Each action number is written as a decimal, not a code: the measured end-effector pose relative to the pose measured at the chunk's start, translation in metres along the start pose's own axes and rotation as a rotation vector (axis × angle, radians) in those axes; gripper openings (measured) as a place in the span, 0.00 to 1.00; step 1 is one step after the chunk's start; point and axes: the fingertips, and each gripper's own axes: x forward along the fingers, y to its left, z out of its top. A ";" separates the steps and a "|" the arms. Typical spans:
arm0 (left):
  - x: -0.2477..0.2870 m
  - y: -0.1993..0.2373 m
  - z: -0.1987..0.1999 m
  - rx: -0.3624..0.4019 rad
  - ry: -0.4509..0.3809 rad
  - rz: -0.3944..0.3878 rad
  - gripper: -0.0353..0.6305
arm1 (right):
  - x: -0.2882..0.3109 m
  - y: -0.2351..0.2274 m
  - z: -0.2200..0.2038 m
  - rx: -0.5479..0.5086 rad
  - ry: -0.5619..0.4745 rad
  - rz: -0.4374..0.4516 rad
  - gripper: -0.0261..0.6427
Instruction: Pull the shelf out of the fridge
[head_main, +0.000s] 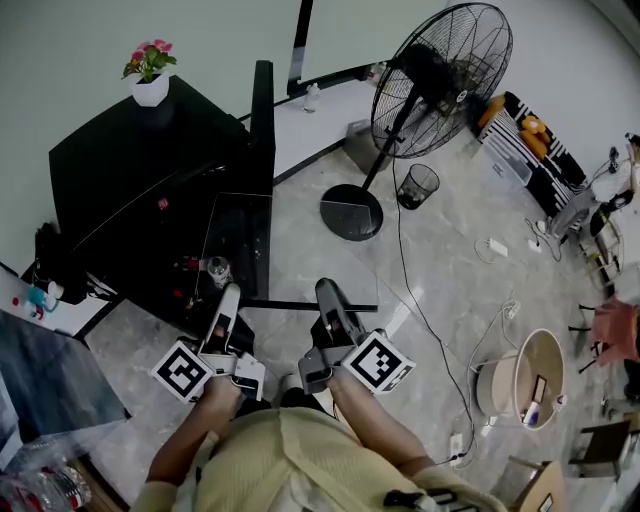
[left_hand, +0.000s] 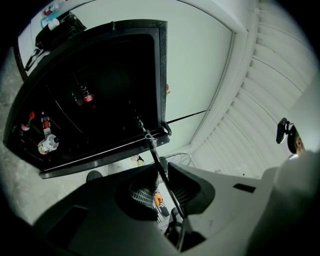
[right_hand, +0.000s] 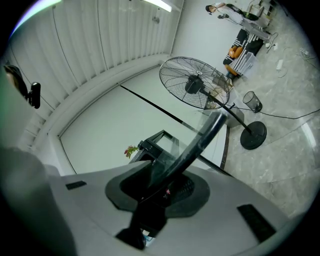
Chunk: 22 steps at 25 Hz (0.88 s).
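Left gripper (head_main: 228, 296) clamped, right fingers (right_hand: 188, 192) opening

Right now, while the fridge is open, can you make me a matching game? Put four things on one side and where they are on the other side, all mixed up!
Things
1. pink flowers
2. fan
3. mesh bin
4. glass shelf

Places
A. on the floor, right beside the fan
B. out in front of the open fridge
C. in a white pot on top of the fridge
D. standing tall on a round base

Right pairs: 1-C, 2-D, 3-A, 4-B.
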 end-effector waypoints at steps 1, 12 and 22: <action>0.002 0.000 -0.001 0.001 0.004 -0.002 0.15 | 0.000 -0.001 0.001 -0.001 -0.003 -0.002 0.19; 0.009 0.001 -0.008 -0.006 0.028 -0.004 0.15 | -0.003 -0.006 0.008 -0.010 -0.029 -0.017 0.19; 0.007 0.003 -0.011 -0.008 0.032 0.002 0.15 | -0.005 -0.006 0.008 -0.001 -0.033 -0.010 0.19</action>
